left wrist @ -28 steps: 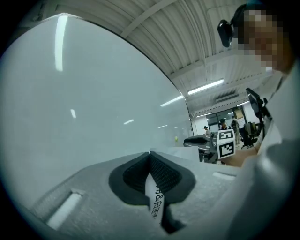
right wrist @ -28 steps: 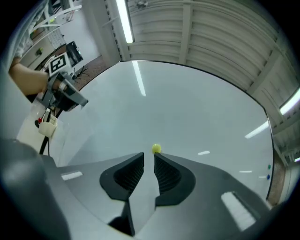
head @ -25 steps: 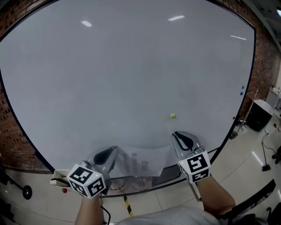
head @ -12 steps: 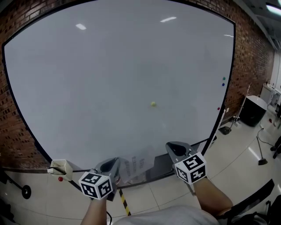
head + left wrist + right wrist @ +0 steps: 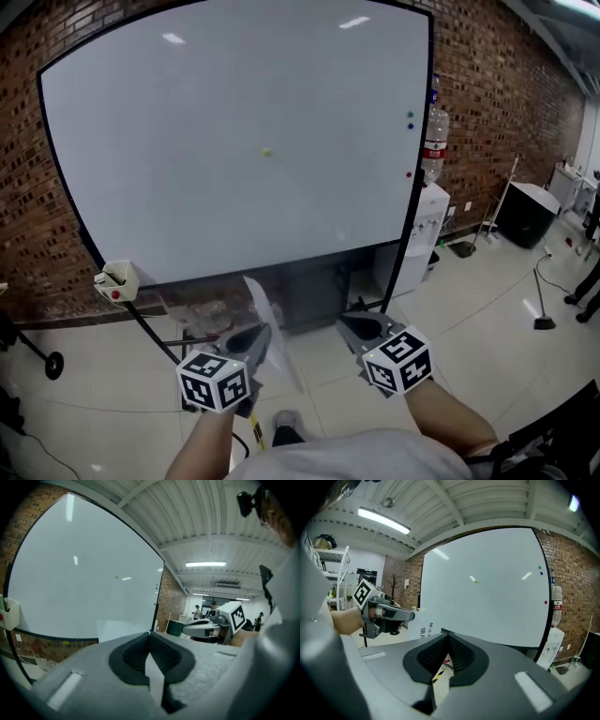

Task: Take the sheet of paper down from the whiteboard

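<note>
The white sheet of paper (image 5: 267,314), printed with dark characters, is off the whiteboard (image 5: 234,141) and hangs from my left gripper (image 5: 258,336), which is shut on its edge. In the left gripper view a strip of the paper (image 5: 117,629) runs between the closed pads of the left gripper (image 5: 150,637). My right gripper (image 5: 349,325) is beside it, shut and empty. The right gripper view shows the right gripper (image 5: 449,639) with closed jaws, and the left gripper (image 5: 412,616) carrying the sheet (image 5: 425,629). A green magnet (image 5: 267,151) stays on the board.
A small holder (image 5: 117,278) sits at the board's lower left corner. A water dispenser (image 5: 424,234) with a bottle (image 5: 433,141) stands right of the board, a black bin (image 5: 520,211) further right. Brick wall behind, tiled floor below. People stand far off (image 5: 213,609).
Both grippers have drawn back and down from the whiteboard, which now stands well away. The sheet has come off the board's lower edge with the left gripper.
</note>
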A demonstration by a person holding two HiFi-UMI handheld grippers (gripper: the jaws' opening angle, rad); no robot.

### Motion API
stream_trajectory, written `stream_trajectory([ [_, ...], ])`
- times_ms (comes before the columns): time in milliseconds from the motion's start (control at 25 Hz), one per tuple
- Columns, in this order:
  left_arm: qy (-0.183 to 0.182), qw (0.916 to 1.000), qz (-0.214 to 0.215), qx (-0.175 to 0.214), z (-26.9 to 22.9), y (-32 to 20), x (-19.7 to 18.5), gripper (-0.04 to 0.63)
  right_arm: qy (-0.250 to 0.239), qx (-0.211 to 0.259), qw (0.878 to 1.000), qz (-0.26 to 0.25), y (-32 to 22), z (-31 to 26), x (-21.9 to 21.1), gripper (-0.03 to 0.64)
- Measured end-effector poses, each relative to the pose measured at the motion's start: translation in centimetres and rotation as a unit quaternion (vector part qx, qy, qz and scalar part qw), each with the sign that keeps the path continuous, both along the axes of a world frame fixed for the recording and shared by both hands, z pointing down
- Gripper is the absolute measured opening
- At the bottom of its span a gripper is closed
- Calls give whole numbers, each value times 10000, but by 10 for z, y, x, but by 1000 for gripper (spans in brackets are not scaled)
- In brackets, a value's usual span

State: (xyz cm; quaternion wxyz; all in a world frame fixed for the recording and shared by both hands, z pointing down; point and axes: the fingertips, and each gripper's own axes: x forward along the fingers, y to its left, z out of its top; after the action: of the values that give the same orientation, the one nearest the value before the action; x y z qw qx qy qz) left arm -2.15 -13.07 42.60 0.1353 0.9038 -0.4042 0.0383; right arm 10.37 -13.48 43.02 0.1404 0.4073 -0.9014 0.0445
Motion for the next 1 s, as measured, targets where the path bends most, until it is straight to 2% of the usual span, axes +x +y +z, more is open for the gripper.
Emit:
stream_trajectory([
  [200, -4, 10000, 38, -47, -8, 81, 35, 2, -6, -95, 9998, -191, 81, -3, 22, 2],
  [400, -43, 9999, -17, 95, -25, 138, 44, 2, -78, -59, 9992, -400, 140, -15, 24, 2],
  [560, -80, 9999, 28, 139, -27, 172, 45, 2, -137, -46, 9981, -596, 180, -22, 14, 2],
  [760, -45, 9998, 142, 166, -25, 222, 39, 2, -193, -89, 9983, -547, 230, -19, 0, 2],
  [1000, -205, 9996, 219, 6, -10, 308, 18, 2, -270, -209, 9975, -614, 311, -8, -32, 2],
])
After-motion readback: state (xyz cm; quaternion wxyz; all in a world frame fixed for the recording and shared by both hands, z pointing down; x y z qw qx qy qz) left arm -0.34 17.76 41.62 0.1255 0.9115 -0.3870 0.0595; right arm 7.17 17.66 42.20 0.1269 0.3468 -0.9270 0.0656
